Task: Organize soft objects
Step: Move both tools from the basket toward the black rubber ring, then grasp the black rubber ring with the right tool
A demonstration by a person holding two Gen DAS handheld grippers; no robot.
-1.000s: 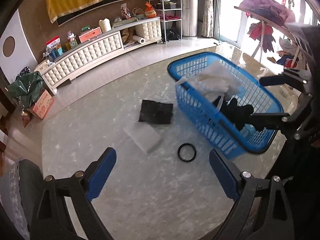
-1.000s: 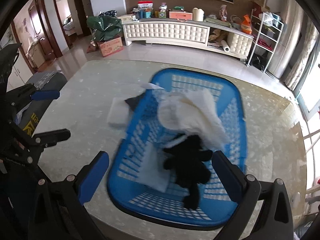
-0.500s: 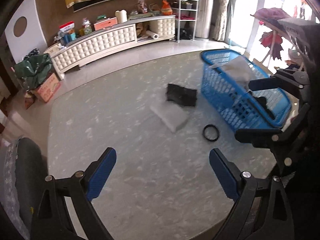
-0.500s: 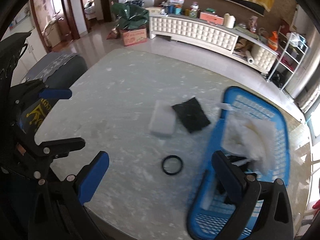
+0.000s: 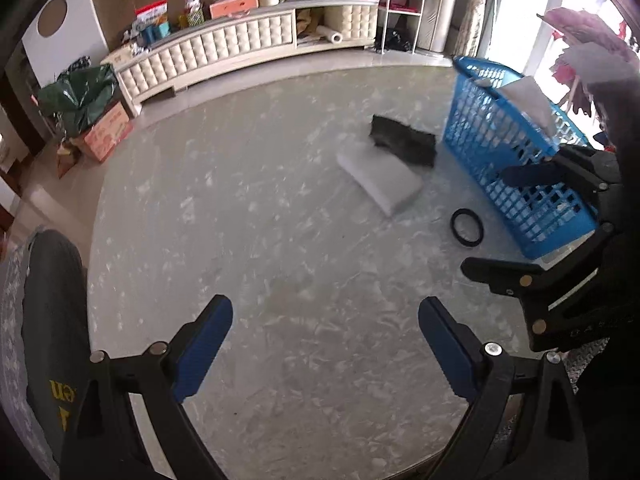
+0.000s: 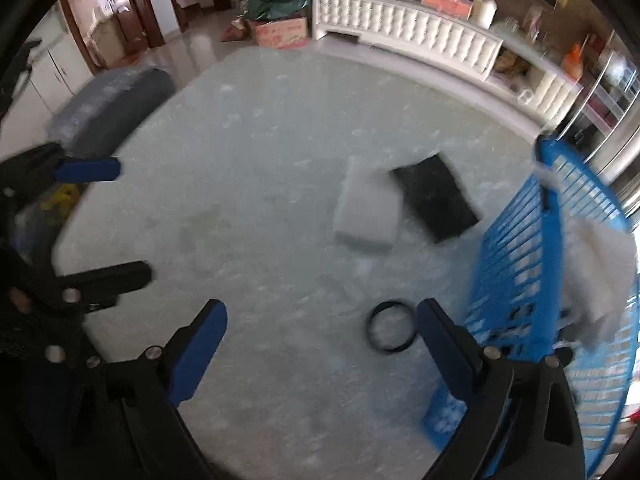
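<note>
A blue plastic basket [image 5: 516, 152] stands at the right of the marble table and holds a white cloth [image 5: 528, 100]; it shows in the right wrist view [image 6: 528, 264] too. Left of it lie a white foam block [image 5: 380, 180] [image 6: 368, 208], a black pad [image 5: 404, 140] [image 6: 436, 196] and a black ring [image 5: 467, 227] [image 6: 391, 332]. My left gripper [image 5: 326, 344] is open and empty above bare table. My right gripper [image 6: 322, 344] is open and empty, its right finger near the ring and basket; it also shows in the left wrist view [image 5: 532, 216].
The round marble table [image 5: 260, 220] ends near the bottom of both views. A padded chair [image 5: 48, 320] stands at its left edge. A long white cabinet [image 5: 240, 48] with clutter runs along the far wall. A cardboard box [image 5: 108, 132] sits on the floor.
Both grippers have drawn back and swung left away from the basket. The basket, foam, pad and ring now sit further right in both views. Both grippers stay open.
</note>
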